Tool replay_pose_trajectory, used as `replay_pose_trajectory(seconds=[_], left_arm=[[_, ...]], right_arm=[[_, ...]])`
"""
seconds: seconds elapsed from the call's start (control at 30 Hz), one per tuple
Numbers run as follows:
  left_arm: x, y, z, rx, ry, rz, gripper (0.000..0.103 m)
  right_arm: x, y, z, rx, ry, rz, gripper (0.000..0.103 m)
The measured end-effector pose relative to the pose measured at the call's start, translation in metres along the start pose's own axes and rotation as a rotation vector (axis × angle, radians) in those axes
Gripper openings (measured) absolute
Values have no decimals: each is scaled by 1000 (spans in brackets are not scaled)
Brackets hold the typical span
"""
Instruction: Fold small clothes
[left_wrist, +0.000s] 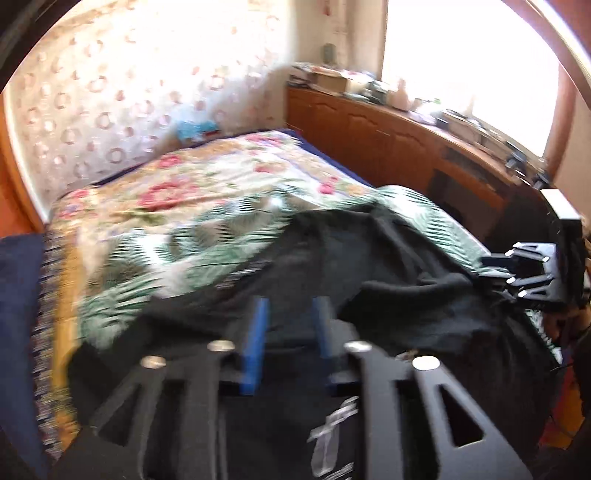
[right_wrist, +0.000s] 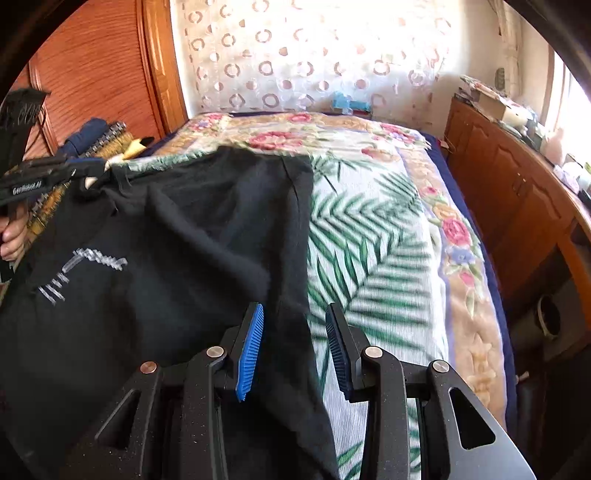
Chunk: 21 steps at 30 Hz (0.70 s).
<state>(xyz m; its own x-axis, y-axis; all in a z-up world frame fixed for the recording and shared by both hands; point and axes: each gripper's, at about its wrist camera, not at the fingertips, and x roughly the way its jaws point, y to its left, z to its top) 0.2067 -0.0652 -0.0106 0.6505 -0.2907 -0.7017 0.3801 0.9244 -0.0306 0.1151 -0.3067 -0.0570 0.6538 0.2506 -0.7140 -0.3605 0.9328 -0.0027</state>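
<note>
A floral bedspread (right_wrist: 388, 236) (palm fronds, pink roses) covers the bed; a wooden cabinet (right_wrist: 517, 192) stands beside it, circle-patterned curtain (right_wrist: 295, 59) behind.

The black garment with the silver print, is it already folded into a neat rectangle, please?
No, the black garment with silver print lies spread and wrinkled across the leaf-patterned bedspread.

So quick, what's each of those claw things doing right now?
Left gripper: jaws apart over the black shirt, pinching nothing that shows.
Right gripper: jaws apart, straddling the black shirt's edge above the leaf-print bedspread, not clamped.
</note>
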Motion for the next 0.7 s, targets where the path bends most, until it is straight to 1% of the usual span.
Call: replay_pose_trajectory(seconds=[0.03, 0.07, 0.1, 0.13, 0.17, 0.3, 0.4, 0.5, 0.63, 0.7], left_arm=[[-5, 10, -3, -3, -3, 21, 51], [-11, 24, -7, -12, 0, 44, 56], [-15, 34, -9, -22, 7, 68, 67], [-19, 48, -12, -35, 14, 103, 75], [-23, 57, -15, -44, 21, 126, 77], [-23, 86, -21, -55, 73, 216, 77], [-14, 97, -25, -69, 122, 229, 77], [-6, 99, -28, -42, 139, 252, 77], [4, 101, -27, -20, 165, 266, 76], [7, 102, -24, -10, 175, 271, 76]], right_arm=[[2, 0, 7, -15, -6, -7, 46], [4, 0, 13, -27, -8, -13, 46], [8, 0, 20, -43, -11, -17, 46], [12, 0, 27, -55, -14, -16, 46], [19, 0, 35, -64, -13, -14, 46], [50, 2, 57, -96, 5, -2, 46], [77, -1, 69, -105, 28, -5, 46], [98, -4, 78, -91, 45, 7, 46], [114, -12, 86, -59, 55, 34, 46], [117, -16, 90, -53, 57, 22, 46]])
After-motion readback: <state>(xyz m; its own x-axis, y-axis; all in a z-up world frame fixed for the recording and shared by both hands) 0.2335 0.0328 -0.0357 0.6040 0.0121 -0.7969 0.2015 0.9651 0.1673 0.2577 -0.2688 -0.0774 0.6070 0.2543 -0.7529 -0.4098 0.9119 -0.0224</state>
